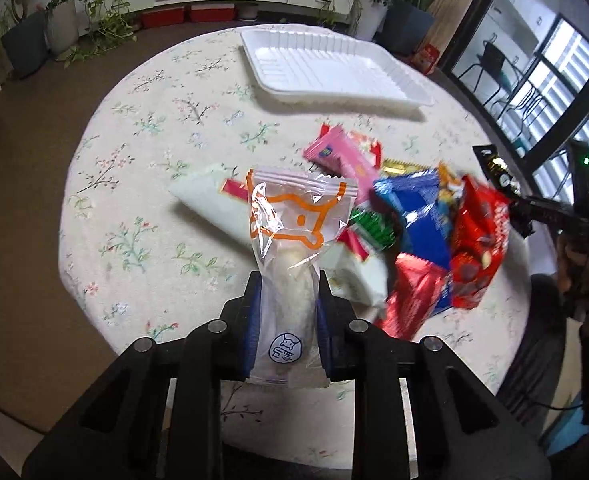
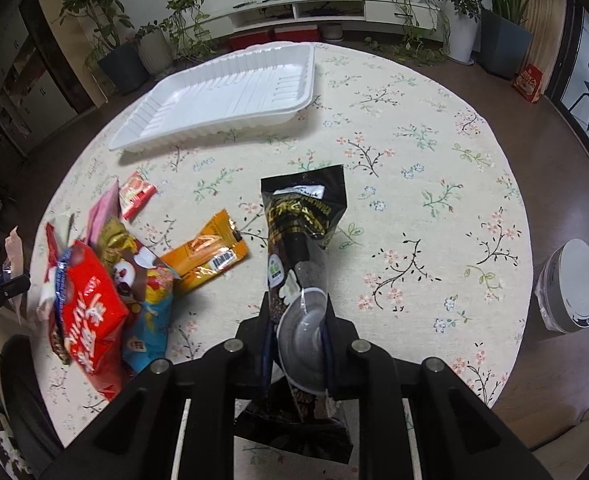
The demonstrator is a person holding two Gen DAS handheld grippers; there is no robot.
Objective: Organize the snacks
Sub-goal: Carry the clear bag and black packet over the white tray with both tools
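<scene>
Left claw (image 1: pixel 288 300) tight on clear packet (image 1: pixel 290 248), right claw (image 2: pixel 296 320) on black packet (image 2: pixel 300 220), lower ends hidden.

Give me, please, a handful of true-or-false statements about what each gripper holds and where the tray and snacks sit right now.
1. The left gripper is shut on a clear packet with an orange cat outline. True.
2. The right gripper is open. False: it is shut on a black snack packet.
3. The white tray already holds several snacks. False: nothing lies in it.
4. The snack pile lies on the floral tablecloth, outside the tray. True.
5. An orange packet lies on the tablecloth. True.
</scene>
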